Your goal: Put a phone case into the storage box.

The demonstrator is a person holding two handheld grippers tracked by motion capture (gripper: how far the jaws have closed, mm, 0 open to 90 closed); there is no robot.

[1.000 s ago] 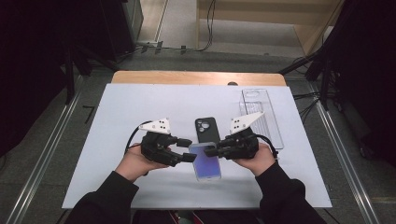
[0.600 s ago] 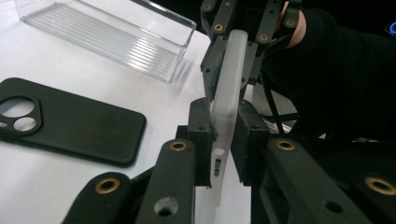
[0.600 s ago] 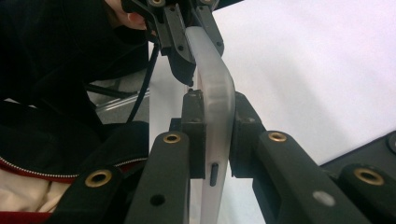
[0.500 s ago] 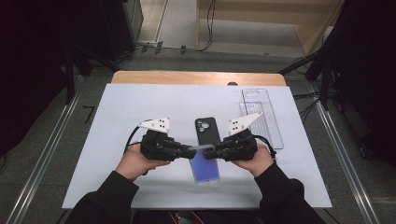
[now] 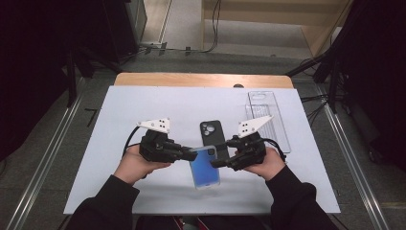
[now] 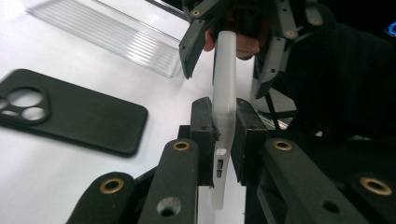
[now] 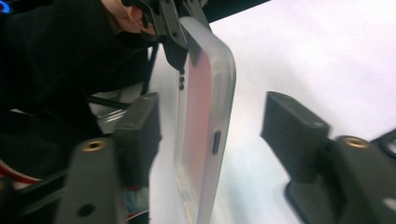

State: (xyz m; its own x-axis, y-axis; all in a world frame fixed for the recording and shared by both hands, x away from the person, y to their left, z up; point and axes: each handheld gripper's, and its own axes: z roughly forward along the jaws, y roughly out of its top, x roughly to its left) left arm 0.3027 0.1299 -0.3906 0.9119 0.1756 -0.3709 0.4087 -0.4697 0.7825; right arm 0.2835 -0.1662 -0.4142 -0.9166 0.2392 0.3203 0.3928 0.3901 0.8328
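Left gripper (image 5: pixel 189 154) fingers clamping frosted phone case (image 5: pixel 205 166) at its 9 o'clock edge. Right gripper (image 7: pixel 210 130) fingers spread, straddling case. Black case (image 5: pixel 212 133) lying at 12 o'clock on table (image 5: pixel 119 105).

2 grippers: the left gripper (image 5: pixel 190 154) at 9 o'clock of the blue phone (image 5: pixel 205 167), the right gripper (image 5: pixel 216 162) at 3 o'clock of it; 1 blue phone in a frosted case; 1 black phone case (image 5: pixel 213 133) at its 12 o'clock; 1 clear plastic tray (image 5: pixel 267 117) at 2 o'clock; 1 white table (image 5: pixel 119 110)
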